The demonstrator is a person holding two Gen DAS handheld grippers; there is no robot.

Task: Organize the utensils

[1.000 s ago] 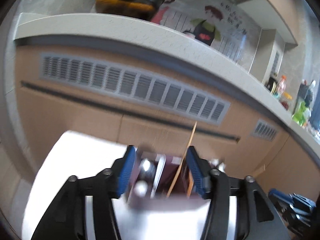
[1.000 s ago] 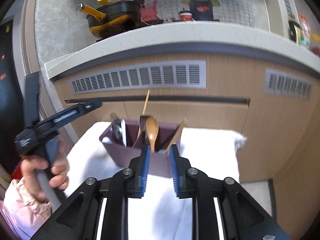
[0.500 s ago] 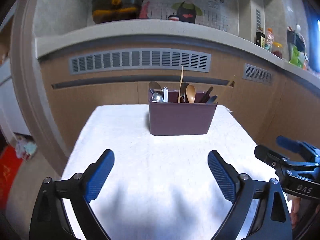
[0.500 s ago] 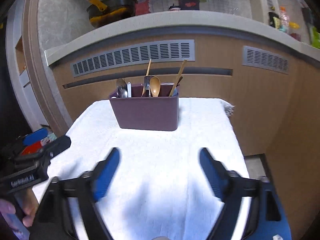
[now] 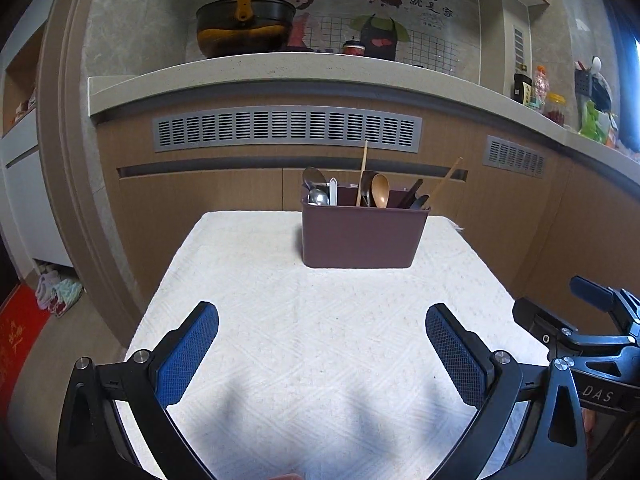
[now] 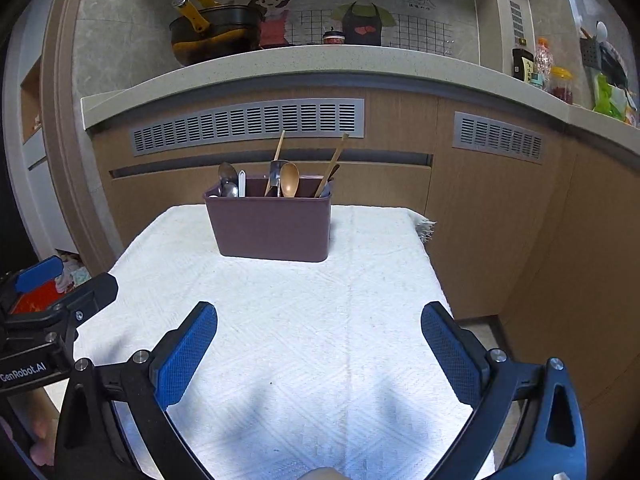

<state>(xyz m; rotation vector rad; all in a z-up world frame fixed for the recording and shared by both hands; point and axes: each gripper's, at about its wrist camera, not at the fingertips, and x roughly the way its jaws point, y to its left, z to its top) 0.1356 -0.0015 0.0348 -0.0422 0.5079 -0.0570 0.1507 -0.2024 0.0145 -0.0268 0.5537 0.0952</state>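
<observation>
A maroon utensil caddy (image 5: 362, 236) stands near the far edge of the white-clothed table (image 5: 280, 340); it also shows in the right wrist view (image 6: 272, 226). It holds metal spoons (image 5: 316, 190), a wooden spoon (image 5: 380, 190), chopsticks (image 5: 444, 182) and dark utensils, all upright. My left gripper (image 5: 322, 350) is open and empty, well back from the caddy over the near part of the table. My right gripper (image 6: 318, 350) is open and empty, also well back. Each gripper appears at the edge of the other's view.
A wooden cabinet front with grey vents (image 5: 286, 128) rises behind the table. On the counter above it sit a black and yellow pot (image 5: 244, 28), bottles and jars (image 5: 540, 88). The floor at the left holds a red mat (image 5: 16, 344).
Both grippers have opened wide and pulled back from the caddy toward the near edge of the table. The caddy stays at the far end of the table.
</observation>
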